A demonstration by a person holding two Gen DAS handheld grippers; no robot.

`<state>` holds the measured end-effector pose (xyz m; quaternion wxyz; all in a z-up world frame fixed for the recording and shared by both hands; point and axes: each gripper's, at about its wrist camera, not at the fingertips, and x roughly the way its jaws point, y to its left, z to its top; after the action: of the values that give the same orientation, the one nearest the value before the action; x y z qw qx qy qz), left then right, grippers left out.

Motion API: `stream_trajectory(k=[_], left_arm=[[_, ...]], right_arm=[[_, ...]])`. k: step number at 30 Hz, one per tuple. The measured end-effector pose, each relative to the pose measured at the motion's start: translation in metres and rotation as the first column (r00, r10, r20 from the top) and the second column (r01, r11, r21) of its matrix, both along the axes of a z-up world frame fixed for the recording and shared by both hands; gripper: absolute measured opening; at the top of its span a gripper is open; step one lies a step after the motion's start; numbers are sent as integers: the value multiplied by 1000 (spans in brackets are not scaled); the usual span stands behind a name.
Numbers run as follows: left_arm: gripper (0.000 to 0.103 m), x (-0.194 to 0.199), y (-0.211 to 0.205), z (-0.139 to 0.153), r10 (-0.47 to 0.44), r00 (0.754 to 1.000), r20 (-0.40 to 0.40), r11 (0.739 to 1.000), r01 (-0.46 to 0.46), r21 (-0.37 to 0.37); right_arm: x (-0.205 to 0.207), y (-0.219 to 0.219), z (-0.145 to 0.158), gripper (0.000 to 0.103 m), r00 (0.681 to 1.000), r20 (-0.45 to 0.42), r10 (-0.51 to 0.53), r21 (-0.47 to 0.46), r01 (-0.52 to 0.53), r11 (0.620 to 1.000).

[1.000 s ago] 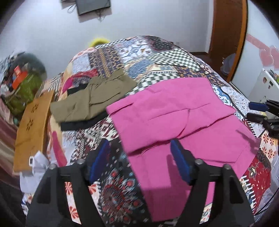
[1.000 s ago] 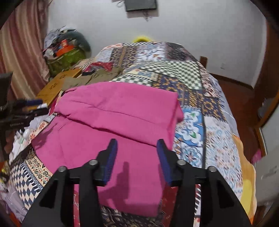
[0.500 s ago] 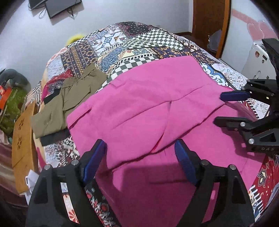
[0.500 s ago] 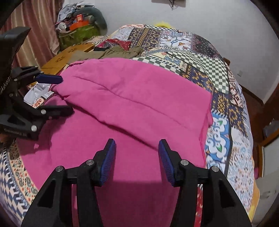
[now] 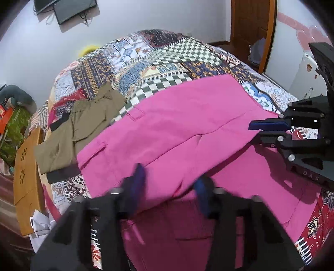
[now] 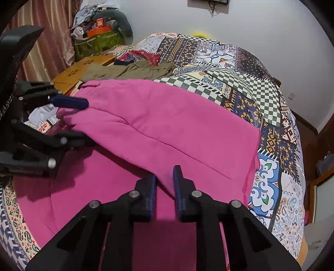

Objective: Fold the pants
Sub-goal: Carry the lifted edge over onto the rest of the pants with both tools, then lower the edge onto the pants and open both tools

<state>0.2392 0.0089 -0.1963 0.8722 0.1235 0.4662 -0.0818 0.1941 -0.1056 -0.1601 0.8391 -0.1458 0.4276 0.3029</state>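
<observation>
Bright pink fabric pants [image 5: 177, 133] lie folded over once on the patchwork-print bedspread [image 5: 158, 54], filling the centre and lower half of both frames; the upper layer's folded edge runs diagonally across the middle. Left gripper [image 5: 170, 187] at bottom centre of the left view, blue pads motion-blurred, jaws parted with the fold edge of the pink fabric between them, whether the pads actually grip the cloth cannot be told (too blurry). Right gripper [image 6: 165, 185] at bottom centre of the right view, blue pads narrowed close together on a tuck of the fold edge, a small gap visible, looks like pinching the pants. Each gripper also shows at the side of the other's frame, at the fold edge. Olive-green folded garment [image 5: 79, 125] lies on the bedspread at middle left of the left view, just beside the pants, over a black cloth [image 5: 60, 176]. Orange-brown wooden board [image 5: 27, 177] at the left edge. Dark flat screen [image 5: 73, 8] on the white wall, upper left
</observation>
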Motion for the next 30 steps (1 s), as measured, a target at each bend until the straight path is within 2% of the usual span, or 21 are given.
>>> stream_trajectory(k=[2, 3, 7, 13, 21, 30], left_arm=[[19, -3, 2, 6, 11, 999, 33, 1000, -11, 1], [17, -3, 3, 10, 13, 999, 47, 1000, -13, -2], [13, -12, 2, 32, 3, 995, 97, 1000, -1, -18], [12, -35, -3, 60, -30, 991, 133, 997, 39, -67], [12, -69, -15, 69, -56, 994, 96, 988, 69, -138], [12, -97, -17, 51, -49, 998, 29, 984, 54, -169]], right_arm=[[-1, -4, 5, 9, 1000, 9, -12, 30, 11, 999], [0, -6, 7, 8, 1000, 9, -17, 45, 16, 999], [-3, -13, 25, 6, 999, 18, -39, 125, 37, 992], [-20, -24, 55, 6, 997, 62, -45, 169, 34, 985], [-50, -44, 73, 6, 997, 63, -48, 192, 35, 981], [-76, -52, 56, 6, 999, -8, -33, 193, 34, 981]])
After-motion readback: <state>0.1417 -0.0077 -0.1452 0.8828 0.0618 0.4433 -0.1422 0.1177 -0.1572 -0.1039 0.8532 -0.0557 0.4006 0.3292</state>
